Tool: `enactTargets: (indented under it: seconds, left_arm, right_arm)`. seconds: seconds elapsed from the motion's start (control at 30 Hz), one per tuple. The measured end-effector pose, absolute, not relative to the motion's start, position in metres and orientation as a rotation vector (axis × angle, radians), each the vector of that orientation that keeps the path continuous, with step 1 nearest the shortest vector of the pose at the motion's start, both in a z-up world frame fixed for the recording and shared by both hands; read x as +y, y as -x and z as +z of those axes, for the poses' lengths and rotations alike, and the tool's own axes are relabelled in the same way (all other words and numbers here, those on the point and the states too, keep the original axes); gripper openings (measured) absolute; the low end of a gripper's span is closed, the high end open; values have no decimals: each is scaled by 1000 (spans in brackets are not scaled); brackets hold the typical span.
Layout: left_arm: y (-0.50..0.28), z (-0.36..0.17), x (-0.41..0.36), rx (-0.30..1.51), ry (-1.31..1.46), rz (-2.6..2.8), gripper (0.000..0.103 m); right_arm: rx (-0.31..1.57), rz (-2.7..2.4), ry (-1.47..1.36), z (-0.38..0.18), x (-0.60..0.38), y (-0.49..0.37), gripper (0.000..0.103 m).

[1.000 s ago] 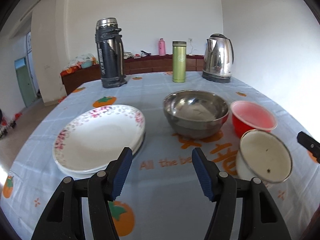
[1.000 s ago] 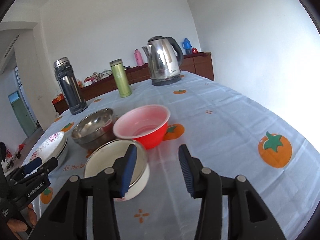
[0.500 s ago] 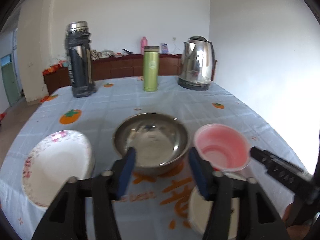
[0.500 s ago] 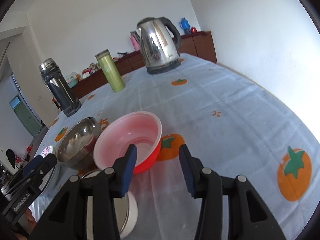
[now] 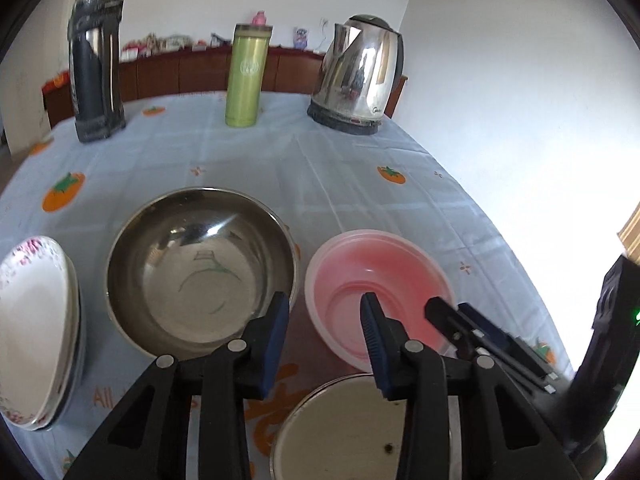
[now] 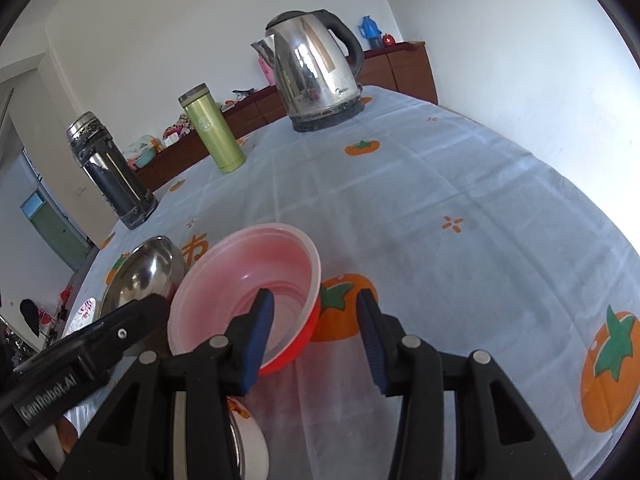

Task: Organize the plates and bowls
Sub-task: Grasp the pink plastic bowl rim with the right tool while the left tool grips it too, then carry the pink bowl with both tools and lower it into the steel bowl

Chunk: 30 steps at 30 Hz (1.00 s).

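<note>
Nearest, the left hand-held gripper (image 5: 322, 320) is closing, with the red bowl's near rim between its jaws and not yet pinched. The right hand-held gripper (image 6: 314, 322) stands spread astride the far wall of the red bowl (image 6: 256, 276), untouched. Beyond sit the steel bowl (image 5: 200, 268) and stacked plates (image 5: 36, 320) on the bench (image 6: 440, 200). The step looks like grasping the red bowl; next comes a firm pinch and lift toward nesting.

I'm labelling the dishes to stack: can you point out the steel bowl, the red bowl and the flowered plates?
steel bowl (image 5: 200, 276): left wrist view, inside bottom.
red bowl (image 6: 256, 272): right wrist view, inner wall.
flowered plates (image 5: 32, 320): left wrist view, top plate's white face.
</note>
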<state>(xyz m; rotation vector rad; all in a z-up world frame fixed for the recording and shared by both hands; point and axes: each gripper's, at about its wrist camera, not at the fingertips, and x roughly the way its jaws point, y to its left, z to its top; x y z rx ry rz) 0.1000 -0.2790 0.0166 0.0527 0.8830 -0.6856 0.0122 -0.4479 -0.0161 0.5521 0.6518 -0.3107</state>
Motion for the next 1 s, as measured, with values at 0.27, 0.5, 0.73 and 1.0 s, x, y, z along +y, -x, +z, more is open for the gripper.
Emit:
enactTargets:
  seconds: [0.27, 0.5, 0.73, 1.0]
  left_arm:
    - [-109, 19, -272, 1106, 97, -736, 40]
    - [-111, 2, -291, 1159, 64, -657, 35]
    - [-120, -13, -301, 1168, 63, -589, 17]
    - [-120, -8, -305, 1104, 34, -556, 10]
  right_arm:
    - [657, -305, -571, -18, -454, -13, 44]
    - [661, -298, -552, -17, -453, -14, 44]
    - [681, -271, -568, -22, -455, -16, 27]
    - [678, -260, -527, -18, -447, -17, 18]
